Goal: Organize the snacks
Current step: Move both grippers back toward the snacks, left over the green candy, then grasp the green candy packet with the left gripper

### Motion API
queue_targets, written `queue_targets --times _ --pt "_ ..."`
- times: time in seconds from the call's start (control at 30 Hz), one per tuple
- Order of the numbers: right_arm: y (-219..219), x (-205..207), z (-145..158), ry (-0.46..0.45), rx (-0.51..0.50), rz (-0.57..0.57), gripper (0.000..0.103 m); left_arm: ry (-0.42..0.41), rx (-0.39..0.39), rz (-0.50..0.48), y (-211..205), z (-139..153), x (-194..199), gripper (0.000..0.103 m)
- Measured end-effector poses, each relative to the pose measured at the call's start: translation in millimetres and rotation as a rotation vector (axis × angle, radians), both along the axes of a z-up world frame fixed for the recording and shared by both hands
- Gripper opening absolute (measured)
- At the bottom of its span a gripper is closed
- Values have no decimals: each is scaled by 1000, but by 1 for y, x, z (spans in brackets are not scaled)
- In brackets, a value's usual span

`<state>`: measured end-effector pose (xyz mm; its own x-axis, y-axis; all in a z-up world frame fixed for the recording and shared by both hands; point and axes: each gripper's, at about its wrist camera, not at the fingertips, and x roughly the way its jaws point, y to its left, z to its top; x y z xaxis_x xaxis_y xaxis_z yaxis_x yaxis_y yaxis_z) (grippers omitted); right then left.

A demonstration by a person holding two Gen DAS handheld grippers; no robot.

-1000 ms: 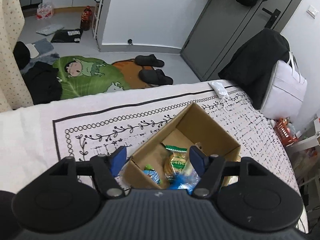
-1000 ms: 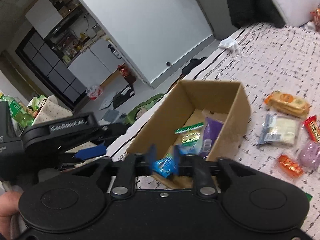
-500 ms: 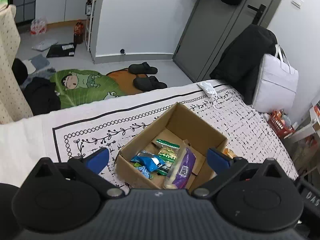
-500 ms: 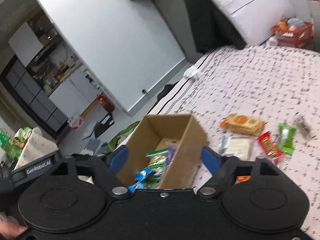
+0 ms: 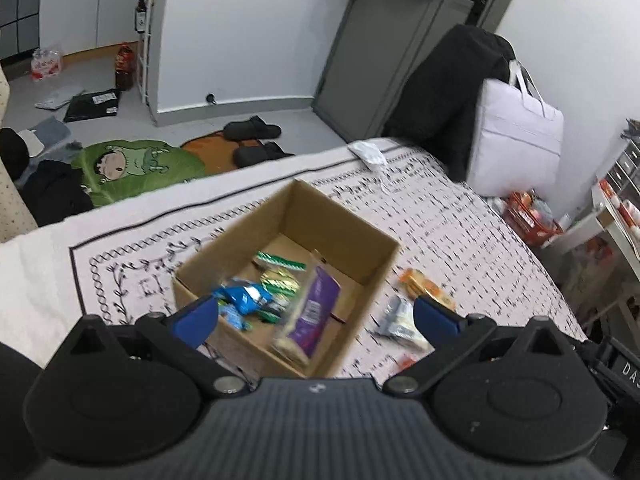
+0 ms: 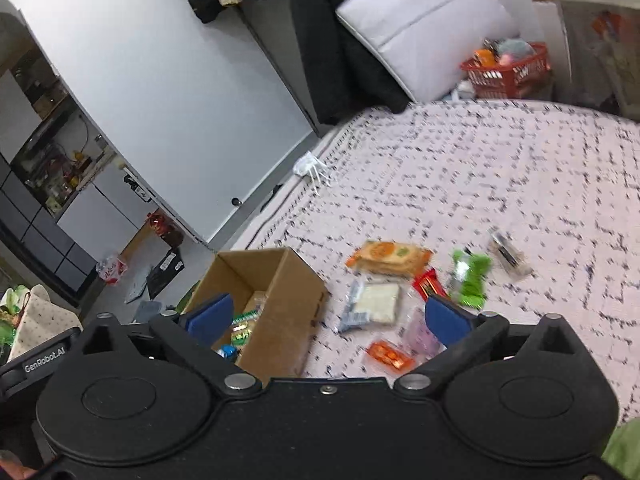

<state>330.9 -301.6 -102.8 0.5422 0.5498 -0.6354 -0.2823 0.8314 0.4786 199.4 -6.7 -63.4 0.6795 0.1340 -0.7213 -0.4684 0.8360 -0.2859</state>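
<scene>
— Jaws first: how did the left gripper [image 5: 316, 318] stand?

— Spread wide, nothing between the blue pads; it had just been opening. Beyond the gap sat the cardboard box [image 5: 348, 226] on the patterned bedspread [image 5: 460, 240], open at the top.

— And from the left jaw across?

— Just past the left pad lay a blue packet [image 5: 240, 296] inside the box, then a green-and-gold wrapper [image 5: 280, 276] nearer the middle, then a purple packet [image 5: 314, 308] leaning along the box's right half. Outside the box, toward the right pad, an orange biscuit pack [image 5: 424, 286] and a pale packet [image 5: 402, 320] lay on the cloth (both blurred).

— The right gripper [image 6: 328, 318]?

— Also gaping, empty, its jaws just opened further. The box [image 6: 280, 312] stood just beyond its left pad, a corner of it reaching into the gap. Between the pads lay a white packet [image 6: 374, 300] and a small orange sweet [image 6: 390, 356]. Farther ahead was the orange biscuit pack [image 6: 388, 256]. Near the right pad lay a red bar [image 6: 430, 284] and a pinkish pouch [image 6: 420, 334], partly hidden; beyond that pad, a green wrapper [image 6: 470, 278] and a clear wrapped piece [image 6: 508, 254], too smeared to name.
</scene>
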Motion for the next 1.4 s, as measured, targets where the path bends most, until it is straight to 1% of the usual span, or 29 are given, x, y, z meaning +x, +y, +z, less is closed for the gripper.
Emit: queue_targets --times 0.07,0.2,0.4,0.57,0.73,0.87,0.9,0.97,1.0,1.17,1.23,1.3,1.4 --pt "-6 -1 -5 34 -12 7 103 7 -12 -7 -8 -4 1 103" --pt "-18 -2 -11 66 -38 25 103 29 -37 -27 -27 -12 5 103" --pt "-36 -4 -17 100 -26 19 103 58 -51 -51 -55 -22 7 102" --pt "-54 -5 -25 142 -6 -24 103 79 -56 -80 -74 -30 9 101" --pt "-65 -5 -33 177 32 -61 102 89 -92 -102 -87 -40 10 100" --pt "-66 0 -45 234 63 -91 92 110 -118 -99 -97 -52 11 94" --pt "-66 1 -48 241 66 -93 91 117 -129 -100 -98 -56 12 90" --pt "-67 2 -51 252 81 -94 89 129 -148 -101 -101 -62 14 87" --pt "-68 3 -52 261 92 -98 88 132 -158 -101 -102 -65 15 86" --pt "-69 6 -61 304 121 -108 75 146 -172 -111 -109 -78 22 81" --pt "-67 7 -62 311 120 -104 73 156 -185 -114 -110 -84 25 78" --pt "-65 8 -64 315 118 -99 72 168 -201 -112 -112 -91 29 72" --pt "-64 11 -69 334 122 -98 68 188 -230 -108 -113 -102 35 66"
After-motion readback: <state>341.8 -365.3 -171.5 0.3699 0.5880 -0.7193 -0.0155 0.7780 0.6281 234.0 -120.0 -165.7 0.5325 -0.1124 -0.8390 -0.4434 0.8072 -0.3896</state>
